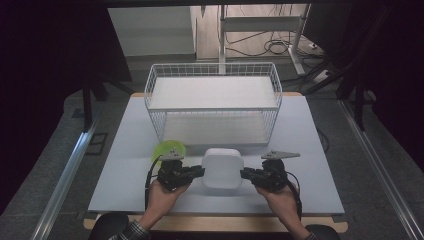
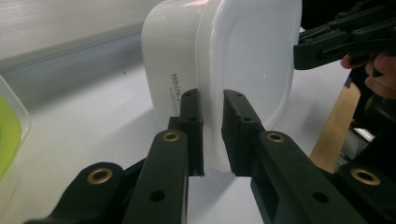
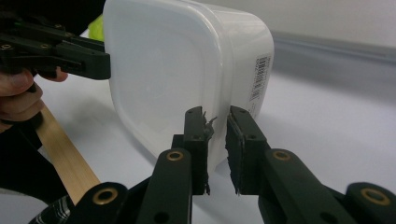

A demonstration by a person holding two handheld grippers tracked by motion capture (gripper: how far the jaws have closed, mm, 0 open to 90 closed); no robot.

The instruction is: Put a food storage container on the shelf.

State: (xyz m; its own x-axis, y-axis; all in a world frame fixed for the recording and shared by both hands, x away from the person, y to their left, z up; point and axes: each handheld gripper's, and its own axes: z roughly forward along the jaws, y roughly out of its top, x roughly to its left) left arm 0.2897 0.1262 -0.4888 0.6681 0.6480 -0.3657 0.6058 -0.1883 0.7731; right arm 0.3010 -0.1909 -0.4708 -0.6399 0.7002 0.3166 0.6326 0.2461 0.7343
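On the pale grey table (image 1: 125, 165), a lime-green lidded container (image 1: 169, 148) sits just behind the left gripper (image 1: 200, 172). That gripper's jaws are pinched onto the left rim of the white, rounded-square plastic lidded box (image 1: 222, 167), the lid's edge caught between its pads. The box lies between the two grippers, near the table's front edge, in front of the white wire basket (image 1: 214, 70). On its right side, the right gripper (image 1: 245, 174) is clamped the same way on the opposite rim, the edge between its pads (image 3: 196, 135).
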